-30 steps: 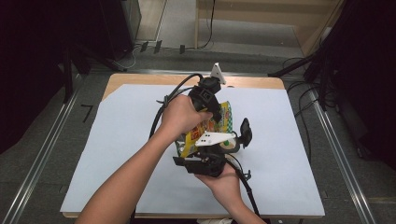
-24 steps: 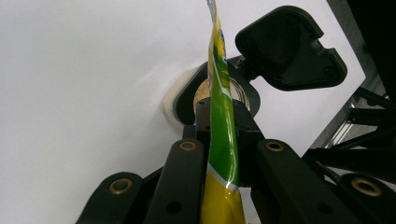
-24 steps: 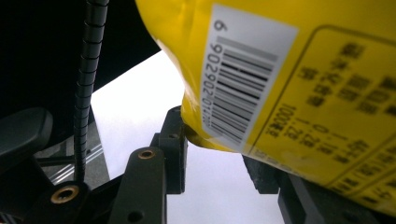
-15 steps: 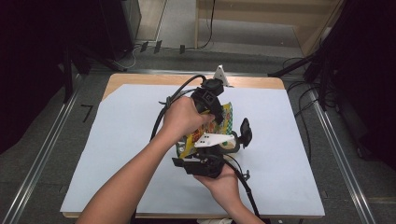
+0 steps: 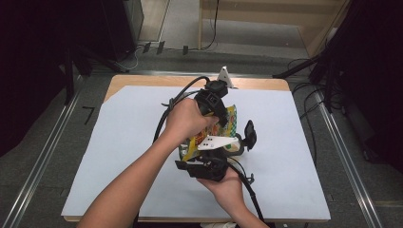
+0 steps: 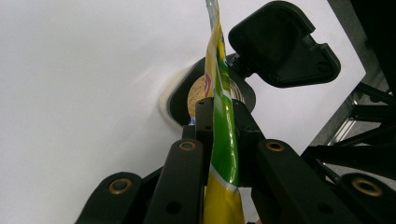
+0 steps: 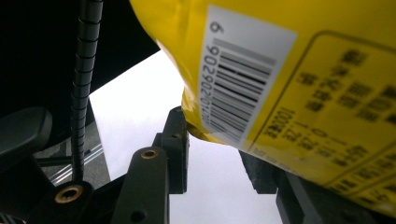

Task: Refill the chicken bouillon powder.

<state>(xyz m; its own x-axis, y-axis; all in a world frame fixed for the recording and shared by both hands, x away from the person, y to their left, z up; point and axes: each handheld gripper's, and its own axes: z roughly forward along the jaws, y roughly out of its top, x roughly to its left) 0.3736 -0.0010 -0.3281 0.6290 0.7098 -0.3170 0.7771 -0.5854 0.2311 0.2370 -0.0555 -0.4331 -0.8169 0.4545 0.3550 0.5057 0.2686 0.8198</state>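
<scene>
The left gripper (image 6: 223,140) pinches a yellow-green packet (image 6: 223,154) edge-on between its black jaws. Beyond it, a black container (image 6: 243,91) of tan powder sits on the white worktop (image 6: 84,84), its hinged lid (image 6: 282,44) open.

Even overhead light, dark surroundings; close-up label print blurred.

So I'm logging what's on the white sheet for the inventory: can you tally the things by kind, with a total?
Hand-held grippers: 2 (left hand-held gripper, right hand-held gripper)
Yellow-green snack bags: 1 (bag)
Round black containers with open hinged lid, holding something tan: 1 (container)
Small white stands at the table's far edge: 1 (stand)
Total: 5
</scene>
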